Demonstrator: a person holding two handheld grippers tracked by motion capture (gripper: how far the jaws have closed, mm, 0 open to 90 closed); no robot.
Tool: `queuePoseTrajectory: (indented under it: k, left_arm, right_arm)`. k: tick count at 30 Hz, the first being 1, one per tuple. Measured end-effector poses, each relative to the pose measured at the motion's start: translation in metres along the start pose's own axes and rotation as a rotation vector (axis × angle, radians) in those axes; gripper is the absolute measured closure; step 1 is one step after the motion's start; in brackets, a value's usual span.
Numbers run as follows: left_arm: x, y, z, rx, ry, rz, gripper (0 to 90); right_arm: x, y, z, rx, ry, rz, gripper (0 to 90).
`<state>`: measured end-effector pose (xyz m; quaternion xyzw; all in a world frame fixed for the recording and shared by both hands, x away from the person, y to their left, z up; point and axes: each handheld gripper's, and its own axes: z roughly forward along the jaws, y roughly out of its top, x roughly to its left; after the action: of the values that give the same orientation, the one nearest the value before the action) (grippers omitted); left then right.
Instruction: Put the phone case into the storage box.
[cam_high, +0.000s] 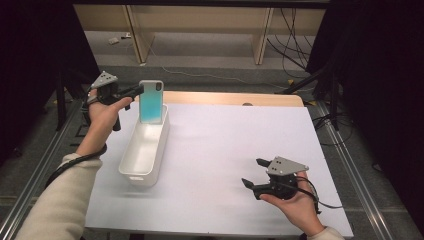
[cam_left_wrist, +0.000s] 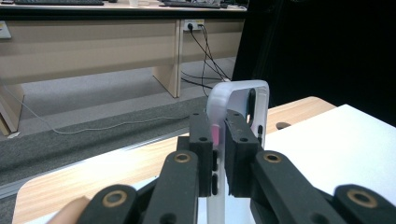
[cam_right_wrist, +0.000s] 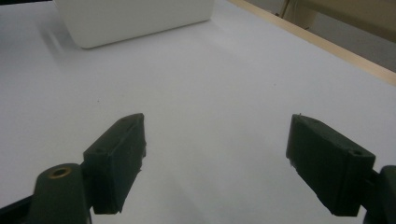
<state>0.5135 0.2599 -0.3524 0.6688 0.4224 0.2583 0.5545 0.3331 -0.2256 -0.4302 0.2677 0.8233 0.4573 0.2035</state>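
Observation:
A turquoise phone case (cam_high: 151, 101) stands upright over the far end of a white bin (cam_high: 145, 152). My left gripper (cam_high: 138, 90) is shut on the case's left edge, held up at the table's far left. In the left gripper view the case (cam_left_wrist: 243, 100) shows edge-on, pale and translucent, pinched between the black pads of the left gripper (cam_left_wrist: 219, 149). My right gripper (cam_high: 252, 173) rests low near the table's front right, jaws wide open with nothing between them. The right gripper (cam_right_wrist: 215, 158) looks across the bare white sheet toward the bin (cam_right_wrist: 135, 18).
A white sheet (cam_high: 225, 150) covers the wooden table (cam_high: 235, 98). Metal rails (cam_high: 357, 175) run along both sides. Wooden desk legs (cam_high: 262, 35) and loose cables (cam_high: 290, 35) lie on the floor beyond the table.

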Motion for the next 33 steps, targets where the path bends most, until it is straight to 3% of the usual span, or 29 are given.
queuePoseTrajectory:
  k: [10,16,23,26,27,33]
  left_arm:
    - [0.003,-0.001,0.001,0.005,0.004,0.001,82.5]
    - [0.003,-0.001,0.002,0.002,0.004,-0.005,82.6]
    - [0.003,-0.001,0.002,0.002,0.006,0.001,82.6]
    - [0.004,-0.001,0.003,0.000,0.003,0.000,82.6]
    - [0.004,-0.001,0.004,0.000,0.002,0.000,82.5]
    - [0.004,-0.003,0.006,0.003,0.001,0.000,82.6]
  right_arm:
    - [0.000,-0.001,-0.004,-0.023,0.000,0.010,21.1]
    - [-0.002,-0.002,-0.010,-0.033,0.012,0.044,20.7]
    - [-0.007,-0.005,-0.016,-0.087,-0.006,0.083,18.9]
    - [-0.008,-0.006,-0.018,-0.079,-0.018,0.089,18.2]
    - [-0.008,-0.006,-0.017,-0.105,-0.018,0.092,18.0]
    - [-0.009,-0.008,-0.021,-0.094,-0.018,0.112,17.5]
